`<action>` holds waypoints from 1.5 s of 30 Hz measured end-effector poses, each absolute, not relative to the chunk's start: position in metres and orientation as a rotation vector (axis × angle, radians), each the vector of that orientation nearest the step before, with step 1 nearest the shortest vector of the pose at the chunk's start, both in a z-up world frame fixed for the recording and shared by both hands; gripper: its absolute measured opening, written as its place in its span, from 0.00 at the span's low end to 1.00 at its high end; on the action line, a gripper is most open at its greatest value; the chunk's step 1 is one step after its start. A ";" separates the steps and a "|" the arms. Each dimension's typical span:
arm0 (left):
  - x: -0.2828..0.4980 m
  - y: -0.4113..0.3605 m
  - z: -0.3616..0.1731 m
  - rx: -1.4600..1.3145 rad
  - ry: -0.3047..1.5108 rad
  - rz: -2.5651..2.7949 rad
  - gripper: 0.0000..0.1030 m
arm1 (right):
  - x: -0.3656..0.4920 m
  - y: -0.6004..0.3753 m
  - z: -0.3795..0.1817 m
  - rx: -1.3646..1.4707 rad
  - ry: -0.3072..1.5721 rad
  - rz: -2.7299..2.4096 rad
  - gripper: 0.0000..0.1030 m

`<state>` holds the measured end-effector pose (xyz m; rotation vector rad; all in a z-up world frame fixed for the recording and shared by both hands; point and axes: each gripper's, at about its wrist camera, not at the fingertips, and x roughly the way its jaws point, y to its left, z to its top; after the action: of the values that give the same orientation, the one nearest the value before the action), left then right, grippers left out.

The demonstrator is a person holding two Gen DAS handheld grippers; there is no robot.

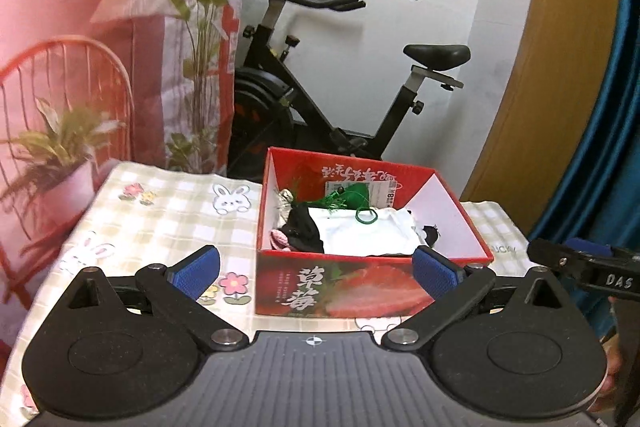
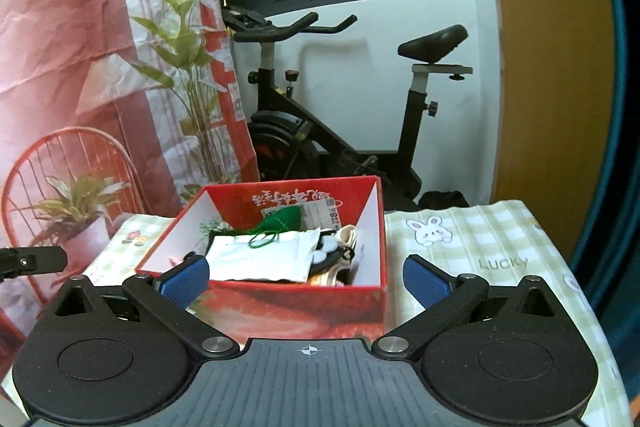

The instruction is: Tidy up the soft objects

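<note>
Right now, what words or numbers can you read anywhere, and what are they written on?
"草莓": front of the red cardboard strawberry box.
"LUCKY": checked bunny-print tablecloth.
"DAS": black arm of the right tongs.
"8": white paper label inside the box; its other print is too small to read.
White brush writing on the box's inner back wall: upside down, unreadable.

Box (image 1: 372,283) on the table (image 1: 168,227), exercise bike (image 1: 340,95) behind

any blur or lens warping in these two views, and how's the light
Left wrist view: fisheye bends the wooden door edge into a curve; potted plant at the left is soft and blurred, under a pink cast. Right wrist view: same warping, dark corners; red box sharp, evenly lit, no strong glare.
</note>
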<state>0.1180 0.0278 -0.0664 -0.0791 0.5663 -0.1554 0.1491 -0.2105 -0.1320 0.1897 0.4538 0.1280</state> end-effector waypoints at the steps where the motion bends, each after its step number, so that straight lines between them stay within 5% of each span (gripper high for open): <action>1: 0.112 0.028 -0.063 -0.072 0.562 -0.152 1.00 | 0.141 -0.210 -0.129 0.194 0.453 0.127 1.00; 45: -0.028 0.001 0.013 0.028 0.292 -0.068 1.00 | -0.019 -0.198 -0.033 0.126 0.229 0.072 1.00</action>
<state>-0.0277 0.0013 0.0135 0.0283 0.2919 -0.0677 -0.0188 -0.1979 -0.0326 0.1257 0.2287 0.0724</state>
